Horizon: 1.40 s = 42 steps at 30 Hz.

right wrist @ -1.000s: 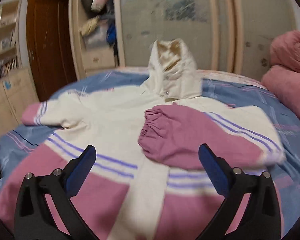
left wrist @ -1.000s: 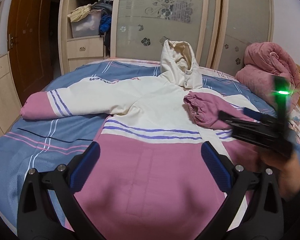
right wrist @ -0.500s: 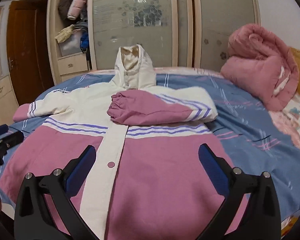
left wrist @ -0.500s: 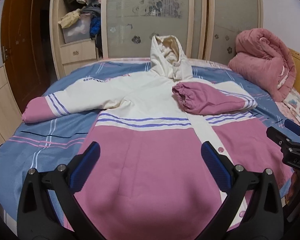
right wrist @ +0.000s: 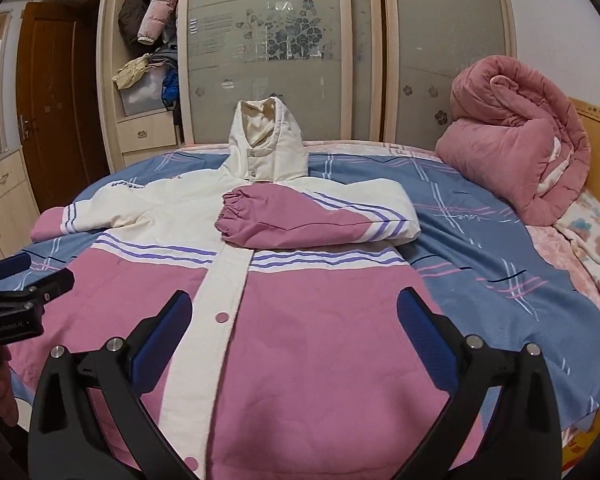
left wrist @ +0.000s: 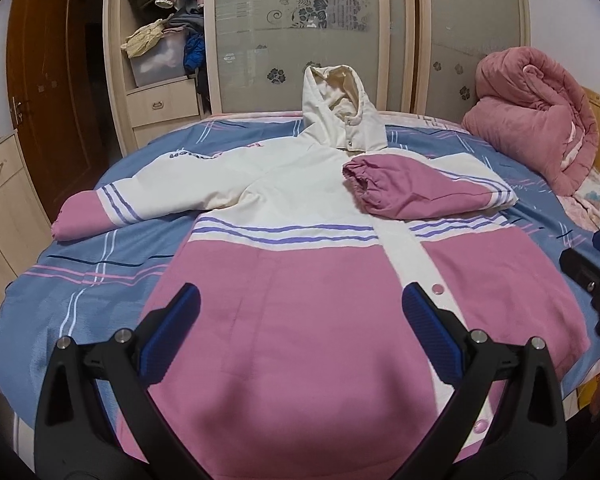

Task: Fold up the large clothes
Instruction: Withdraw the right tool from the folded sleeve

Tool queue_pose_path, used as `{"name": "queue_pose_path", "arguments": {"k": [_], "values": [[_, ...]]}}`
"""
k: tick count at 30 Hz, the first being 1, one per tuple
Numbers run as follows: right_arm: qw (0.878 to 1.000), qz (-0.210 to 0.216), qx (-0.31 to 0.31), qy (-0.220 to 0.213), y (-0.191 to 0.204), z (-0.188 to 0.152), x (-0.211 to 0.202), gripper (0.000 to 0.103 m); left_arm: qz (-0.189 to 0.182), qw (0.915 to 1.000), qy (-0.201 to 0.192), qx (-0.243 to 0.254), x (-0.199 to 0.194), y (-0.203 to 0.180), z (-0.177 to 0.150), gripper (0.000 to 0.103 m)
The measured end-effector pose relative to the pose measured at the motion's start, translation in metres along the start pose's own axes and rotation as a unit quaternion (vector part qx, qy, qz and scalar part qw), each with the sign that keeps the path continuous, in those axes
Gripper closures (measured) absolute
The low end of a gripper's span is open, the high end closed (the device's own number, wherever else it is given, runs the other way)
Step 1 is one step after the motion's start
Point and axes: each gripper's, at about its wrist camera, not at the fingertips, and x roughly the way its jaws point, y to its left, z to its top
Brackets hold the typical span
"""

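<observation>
Jacket [left wrist: 300, 320] lies face up on the bed [left wrist: 80, 280], hem toward the cameras, hood [left wrist: 339, 116] at upper centre of both frames. Long axis runs bottom to top of frame.

One sleeve is folded in: pink cuff [right wrist: 236, 216] rests on the chest just below the hood, sleeve lying across the upper right of the body. The other sleeve [left wrist: 140, 192] is out flat, pointing to the left edge of the left wrist frame, its pink cuff end [left wrist: 76, 220] at mid-left on the blue sheet. That's the relation that matters: the unfolded sleeve is up and left of both tools.

Left gripper [left wrist: 300, 344]: jaws spread wide, holding nothing, hanging over the pink lower panel left of the white button placket [left wrist: 403, 252]. Right gripper [right wrist: 292, 340]: also wide apart, empty, over the lower panel right of the placket. Each shows at the other frame's edge, so they sit side by side near the hem.

My read: left is the nearer one to the outstretched sleeve; next move is probably a reach up-left to that cuff and a fold across to match.

Surface: soft blue striped sheet. Rolled pink quilt [right wrist: 515, 140] at right, well apart from the jacket. Wardrobe [left wrist: 307, 32] with frosted sliding doors behind the bed, wooden door [left wrist: 48, 92] upper left.
</observation>
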Motion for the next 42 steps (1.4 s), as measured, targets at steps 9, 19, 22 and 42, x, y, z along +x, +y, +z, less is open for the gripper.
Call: {"name": "queue_pose_path", "arguments": {"k": [9,19,22,42], "values": [[0.999,-0.03,-0.012,-0.012,-0.006,-0.013,0.013,0.001,0.014,0.9998,-0.002,0.014,0.023,-0.018,-0.008,0.002],[1.0,-0.03,-0.005,-0.005,-0.011,-0.014,0.021,0.001,-0.003,0.9998,0.019,0.004,0.036,-0.01,-0.008,0.002],[1.0,-0.029,-0.011,-0.004,-0.009,-0.016,0.023,0.001,-0.001,0.9998,0.015,0.013,0.035,-0.013,-0.009,0.002],[0.999,0.03,-0.006,-0.014,-0.008,-0.014,0.019,0.001,-0.061,0.9978,-0.007,0.023,0.022,-0.02,-0.009,0.002]]}}
